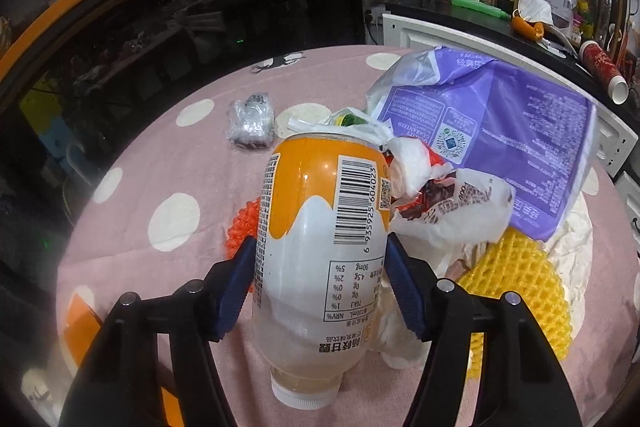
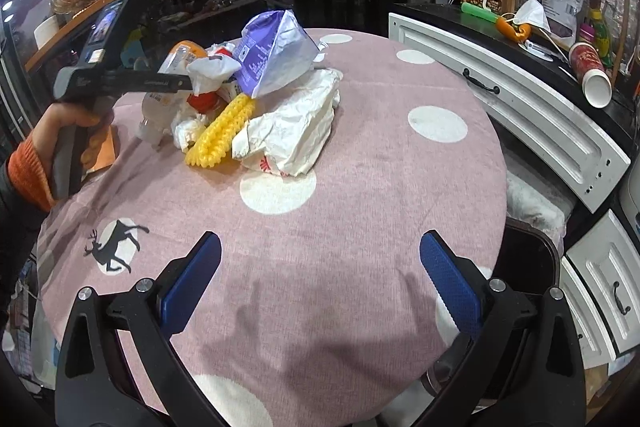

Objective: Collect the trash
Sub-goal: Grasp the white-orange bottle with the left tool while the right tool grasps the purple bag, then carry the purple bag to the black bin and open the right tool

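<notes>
My left gripper (image 1: 322, 259) is shut on an orange-and-white plastic drink bottle (image 1: 320, 227), its white cap pointing toward me, held just above the pink dotted tablecloth (image 1: 160, 167). Behind it lies a trash pile: a purple plastic package (image 1: 512, 135), crumpled white wrappers (image 1: 452, 211), a yellow foam net (image 1: 516, 283) and an orange foam net (image 1: 240, 223). A small clear-wrapped dark item (image 1: 250, 121) lies apart at the far left. In the right wrist view my right gripper (image 2: 320, 271) is open and empty over the near cloth, and the left gripper (image 2: 132, 79) holds the bottle (image 2: 176, 67) by the pile.
A white cabinet (image 2: 520, 115) with drawers stands to the right of the round table (image 2: 360, 155). A dark bin (image 2: 524, 255) sits below the table's right edge. A black counter holds a red paper cup (image 2: 592, 75), a mask and boxes. A glass display case stands behind.
</notes>
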A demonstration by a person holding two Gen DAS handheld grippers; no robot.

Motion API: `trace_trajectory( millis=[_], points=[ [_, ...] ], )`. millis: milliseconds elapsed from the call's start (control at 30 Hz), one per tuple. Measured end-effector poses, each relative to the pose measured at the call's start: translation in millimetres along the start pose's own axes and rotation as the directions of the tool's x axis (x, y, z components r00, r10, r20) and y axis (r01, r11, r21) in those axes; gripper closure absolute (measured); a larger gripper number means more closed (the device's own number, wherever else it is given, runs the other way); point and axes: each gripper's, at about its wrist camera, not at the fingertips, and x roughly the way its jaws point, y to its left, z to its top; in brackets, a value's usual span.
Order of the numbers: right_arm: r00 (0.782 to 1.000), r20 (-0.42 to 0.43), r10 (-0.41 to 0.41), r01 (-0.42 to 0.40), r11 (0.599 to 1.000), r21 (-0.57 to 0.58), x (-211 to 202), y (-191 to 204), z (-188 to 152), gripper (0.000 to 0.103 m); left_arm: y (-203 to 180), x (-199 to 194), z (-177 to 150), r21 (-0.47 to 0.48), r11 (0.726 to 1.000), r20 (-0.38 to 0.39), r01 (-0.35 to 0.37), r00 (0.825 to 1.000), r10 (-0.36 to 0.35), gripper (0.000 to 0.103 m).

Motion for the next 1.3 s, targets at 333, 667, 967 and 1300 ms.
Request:
trace_trajectory(
  millis=[333,667,967,1300],
  points=[
    [0.997,0.065,0.036,-0.033,0.999,-0.043,14.1,10.9,52.5,0.005,15.2,-52.7,-24.5,-0.093,0.992,0.111,0.081,0.991,-0.071,0.042],
    [0.995,0.093,-0.031,0.043,0.991,-0.125,66.5,31.2,121.9,0.006,24.3,-100.9,-63.5,-0.183,0.970,0.229,0.162,0.966,-0.119,0.042],
    [0.999,0.032,-0.040,0.043,0.992,-0.121,117.2,22.2,160.3,0.053,15.2,-118.3,-92.0,-0.163,0.969,0.249,0.184,0.958,-0.140,0.042],
    [0.991,0.134,0.018,-0.010,0.998,-0.060,88.4,17.4,153.3,0.076,-1.7,-129.3,-99.3,-0.134,0.971,0.282,0.199,0.947,-0.155,0.042]
  ],
)
